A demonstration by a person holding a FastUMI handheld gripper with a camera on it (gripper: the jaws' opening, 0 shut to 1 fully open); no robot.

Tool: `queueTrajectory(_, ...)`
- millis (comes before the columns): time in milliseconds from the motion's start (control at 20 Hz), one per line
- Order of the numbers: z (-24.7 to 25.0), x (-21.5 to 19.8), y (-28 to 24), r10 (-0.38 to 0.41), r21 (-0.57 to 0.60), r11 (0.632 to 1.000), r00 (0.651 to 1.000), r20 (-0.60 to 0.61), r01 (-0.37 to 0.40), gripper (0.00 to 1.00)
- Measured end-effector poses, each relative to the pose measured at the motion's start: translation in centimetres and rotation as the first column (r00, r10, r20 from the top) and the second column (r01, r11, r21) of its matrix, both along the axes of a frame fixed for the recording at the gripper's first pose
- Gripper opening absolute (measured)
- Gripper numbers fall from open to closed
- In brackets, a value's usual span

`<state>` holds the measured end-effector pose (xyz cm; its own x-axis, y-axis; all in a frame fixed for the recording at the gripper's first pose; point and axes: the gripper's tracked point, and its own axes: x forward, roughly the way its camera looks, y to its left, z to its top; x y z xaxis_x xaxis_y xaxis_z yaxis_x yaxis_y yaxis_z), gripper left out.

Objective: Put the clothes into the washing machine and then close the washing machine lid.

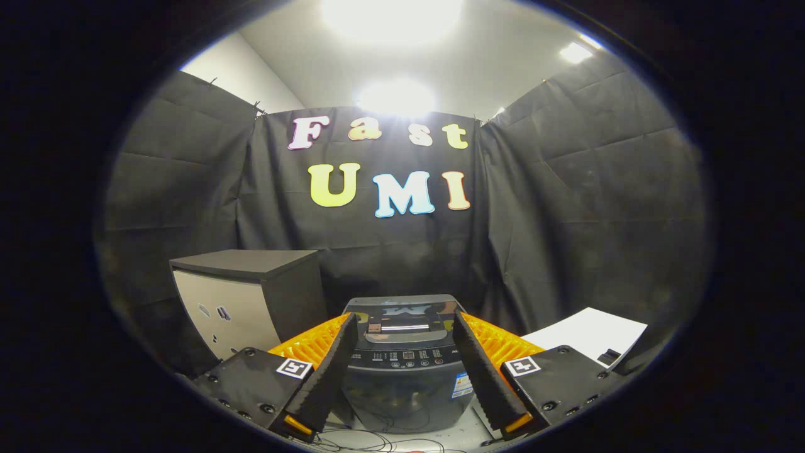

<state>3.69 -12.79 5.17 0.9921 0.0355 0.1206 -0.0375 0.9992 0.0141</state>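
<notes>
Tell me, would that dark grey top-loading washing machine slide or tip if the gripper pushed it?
Probably neither: the dark grey top-loading washing machine looks boxy, broad-based and heavy. Its glossy lid may be slippery. The open gripper frames it, touching nothing.

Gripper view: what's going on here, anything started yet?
A person's handheld gripper hangs with its jaws wide open and holding nothing, aimed at a small top-loading washing machine that sits just ahead, framed between the jaws. The machine's lid looks closed. A dark cabinet stands beside the machine on one side, a white board on the other. No clothes are held, so loading hasn't begun.
</notes>
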Motion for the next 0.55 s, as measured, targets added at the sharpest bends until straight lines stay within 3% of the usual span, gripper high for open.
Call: queueTrajectory(550,-1.41,0.07,-0.32,0.008,-0.043,0.999,1.0,-0.012,-0.009,0.95)
